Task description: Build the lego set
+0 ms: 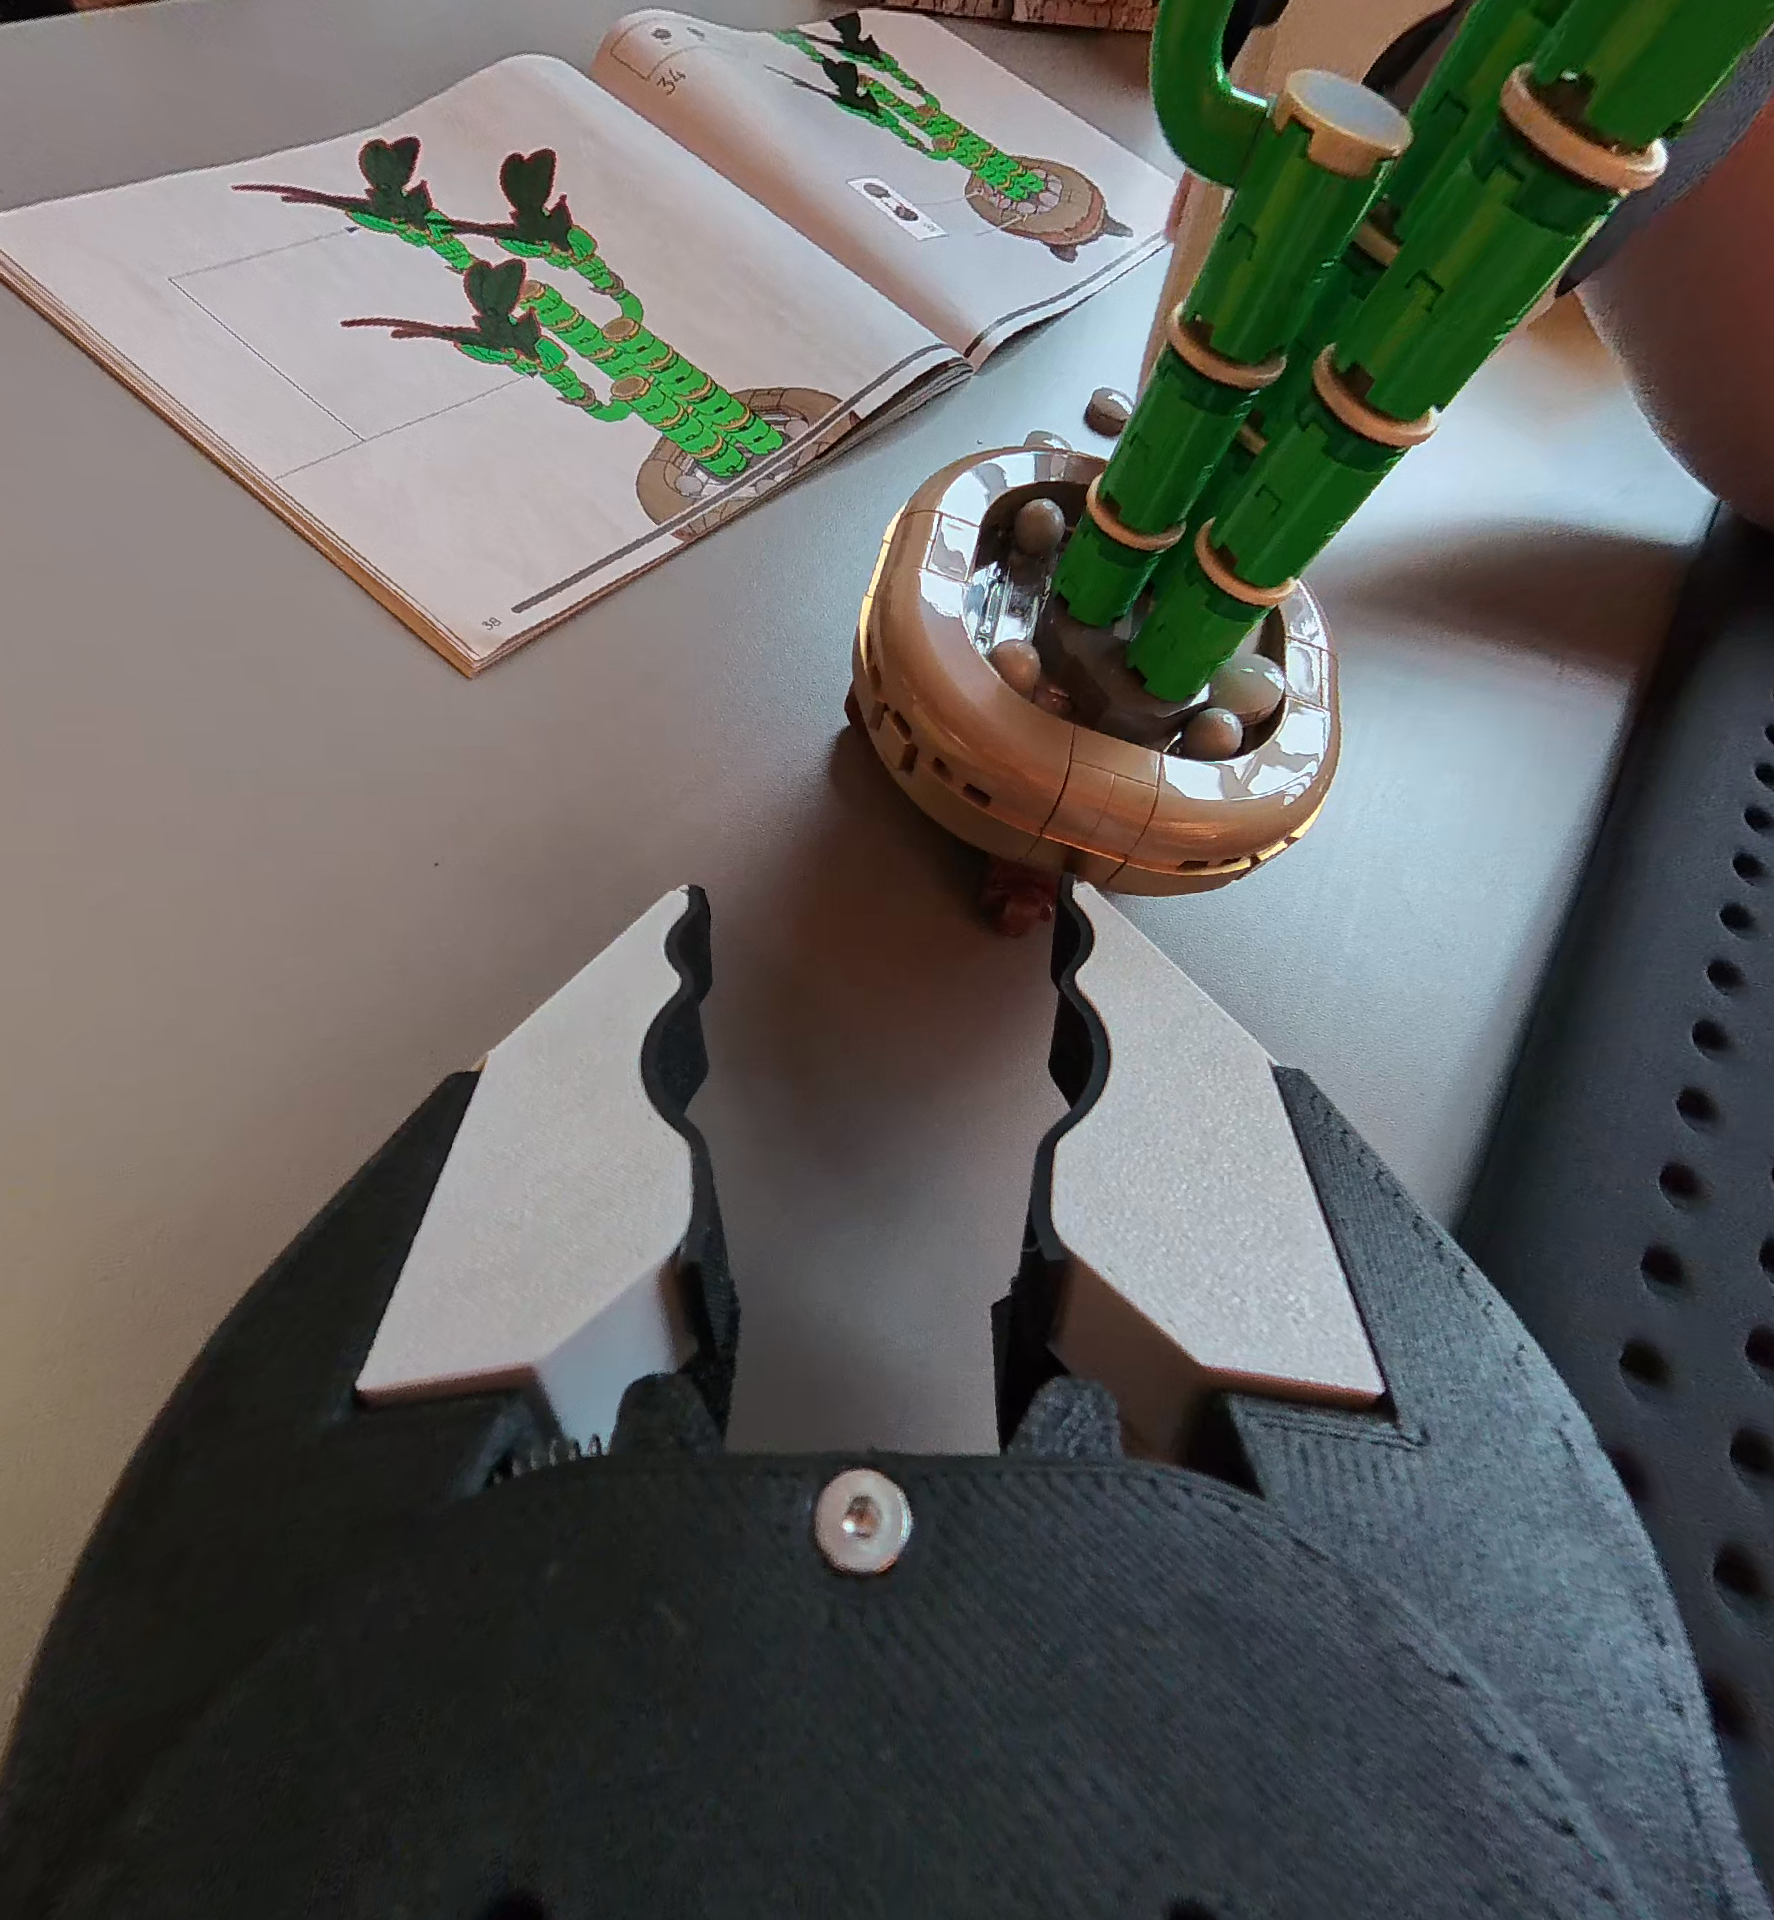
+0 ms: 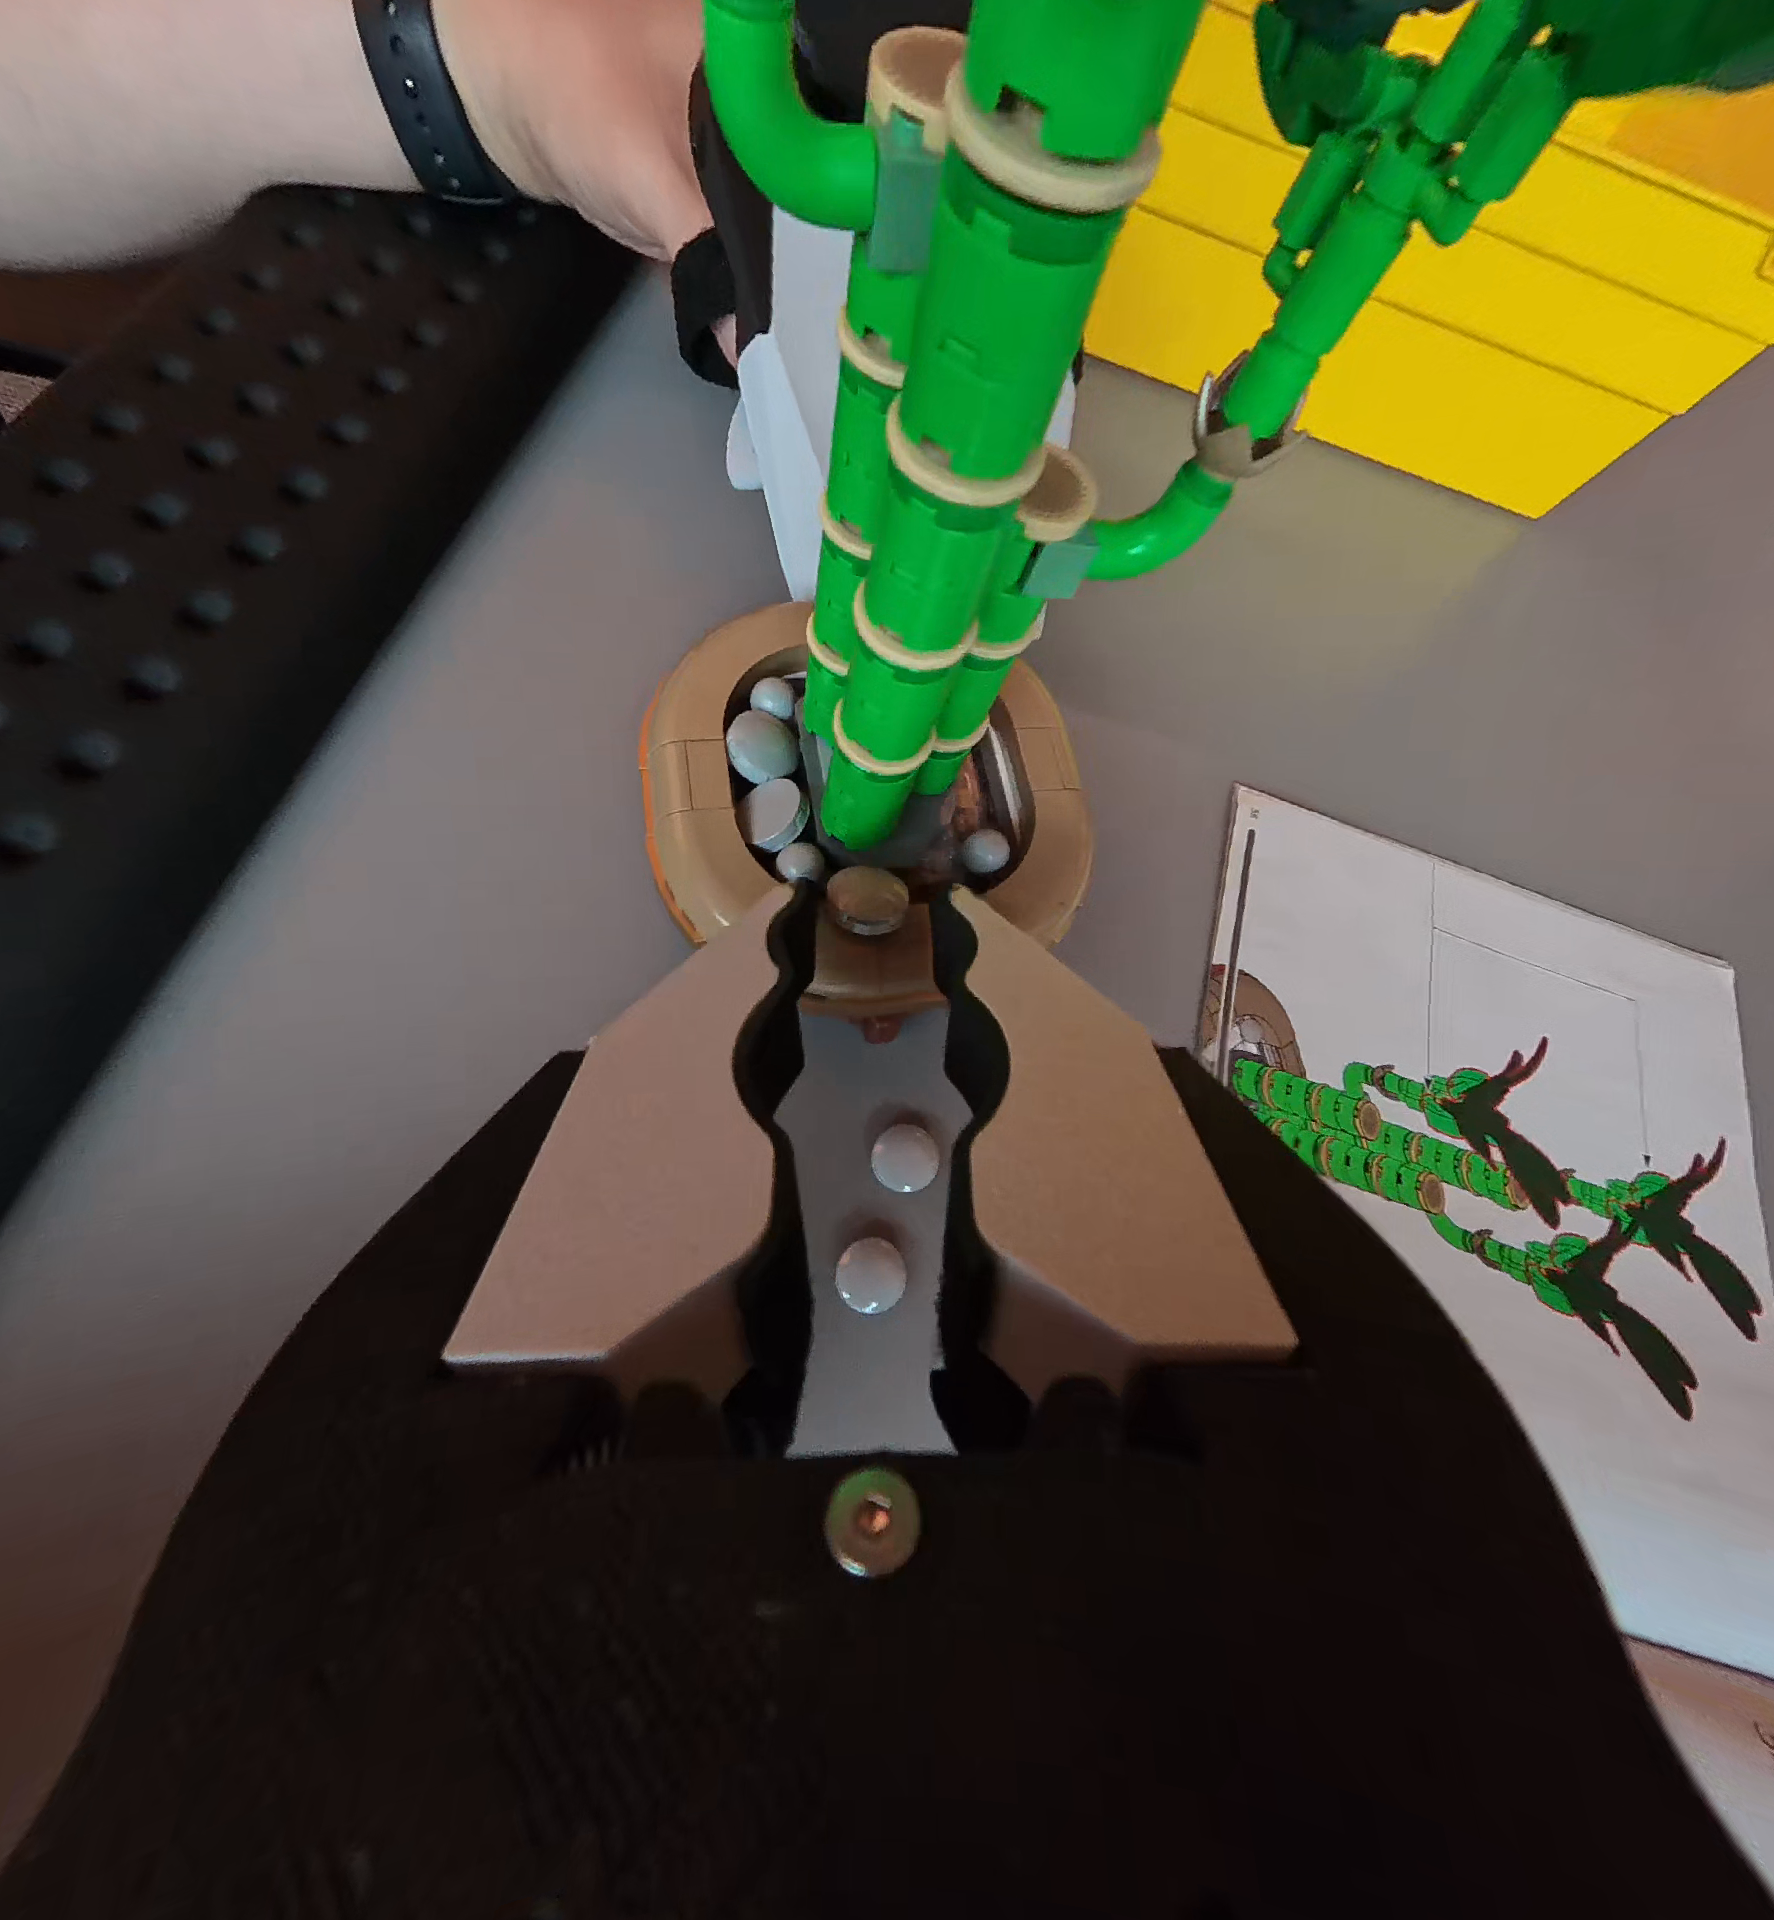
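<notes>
right gripper [image 2: 867,914] pinching a small tan round piece [image 2: 865,897], right at the near rim of the pot [image 2: 1054,821]. the bamboo stalks [image 2: 924,582] rise from the middle of the pot on the grey table [image 2: 1382,665]. left gripper [image 1: 878,925] waits just beside the pot, fingers spread, holding nothing. risk here: let go too early and the piece rolls off the rim onto the table, down by the two grey studs [image 2: 888,1216]. push hard and the unbraced pot could tip, stalks and all.
</notes>
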Motion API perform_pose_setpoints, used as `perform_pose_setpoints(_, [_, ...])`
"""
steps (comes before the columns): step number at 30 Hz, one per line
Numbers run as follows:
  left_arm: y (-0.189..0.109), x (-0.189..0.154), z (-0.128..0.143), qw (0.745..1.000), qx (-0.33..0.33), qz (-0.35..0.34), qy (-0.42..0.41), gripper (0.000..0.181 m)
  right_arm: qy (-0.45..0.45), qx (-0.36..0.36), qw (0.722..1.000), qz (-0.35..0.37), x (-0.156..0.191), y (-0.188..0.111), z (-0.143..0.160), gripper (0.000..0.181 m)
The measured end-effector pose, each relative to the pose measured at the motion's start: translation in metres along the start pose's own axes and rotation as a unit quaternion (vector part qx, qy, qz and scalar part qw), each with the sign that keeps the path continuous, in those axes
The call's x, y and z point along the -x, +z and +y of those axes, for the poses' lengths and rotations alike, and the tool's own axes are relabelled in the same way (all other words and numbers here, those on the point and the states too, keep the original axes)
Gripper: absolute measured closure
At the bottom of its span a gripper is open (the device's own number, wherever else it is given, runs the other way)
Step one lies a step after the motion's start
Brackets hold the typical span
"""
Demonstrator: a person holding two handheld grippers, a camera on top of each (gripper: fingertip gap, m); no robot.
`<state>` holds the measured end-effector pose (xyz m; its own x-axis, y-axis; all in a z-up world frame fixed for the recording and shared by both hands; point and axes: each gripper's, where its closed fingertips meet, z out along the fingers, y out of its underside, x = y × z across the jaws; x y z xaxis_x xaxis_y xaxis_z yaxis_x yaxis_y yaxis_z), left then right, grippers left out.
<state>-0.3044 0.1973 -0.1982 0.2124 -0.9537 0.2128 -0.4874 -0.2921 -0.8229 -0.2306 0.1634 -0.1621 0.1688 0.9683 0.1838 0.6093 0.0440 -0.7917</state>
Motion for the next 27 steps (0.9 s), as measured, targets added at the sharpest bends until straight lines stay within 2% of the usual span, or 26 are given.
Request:
perform_pose_setpoints(1, [0.0, 0.0, 0.0, 1.0, 0.0, 0.0, 0.0, 0.116, 0.008, 0.003, 1.0, -0.005, 0.001, 0.0, 0.001, 0.166])
perform_pose_setpoints(6, [0.0, 0.0, 0.0, 1.0, 0.001, 0.0, 0.0, 0.116, 0.097, 0.006, 0.995, -0.021, -0.005, -0.001, 0.003, 0.167])
perform_pose_setpoints(10, [0.0, 0.0, 0.0, 1.0, 0.001, 0.001, 0.0, 0.116, 0.216, -0.011, 0.974, -0.068, -0.005, -0.004, -0.001, 0.167])
perform_pose_setpoints(13, [0.0, -0.001, 0.0, 1.0, 0.002, 0.001, 0.001, 0.116, 0.321, -0.036, 0.939, -0.115, -0.005, -0.006, -0.005, 0.167])
perform_pose_setpoints(16, [0.001, -0.001, 0.001, 1.0, 0.004, 0.002, 0.003, 0.116, 0.443, -0.045, 0.878, -0.175, -0.001, -0.008, -0.011, 0.167])
perform_pose_setpoints(19, [0.001, -0.002, 0.002, 1.0, 0.008, 0.002, 0.006, 0.116, 0.536, -0.027, 0.823, -0.184, -0.001, -0.004, -0.009, 0.167])
perform_pose_setpoints(22, [0.002, -0.003, 0.003, 1.0, 0.013, 0.003, 0.01, 0.116, 0.597, -0.007, 0.781, -0.183, 0.001, -0.002, -0.005, 0.167])
perform_pose_setpoints(24, [0.002, -0.003, 0.004, 1.0, 0.015, 0.003, 0.012, 0.116, 0.622, -0.01, 0.764, -0.17, -0.002, -0.002, -0.004, 0.167])
perform_pose_setpoints(27, [0.003, -0.004, 0.004, 1.0, 0.016, 0.004, 0.013, 0.117, 0.616, -0.012, 0.768, -0.173, -0.001, -0.005, -0.007, 0.158])
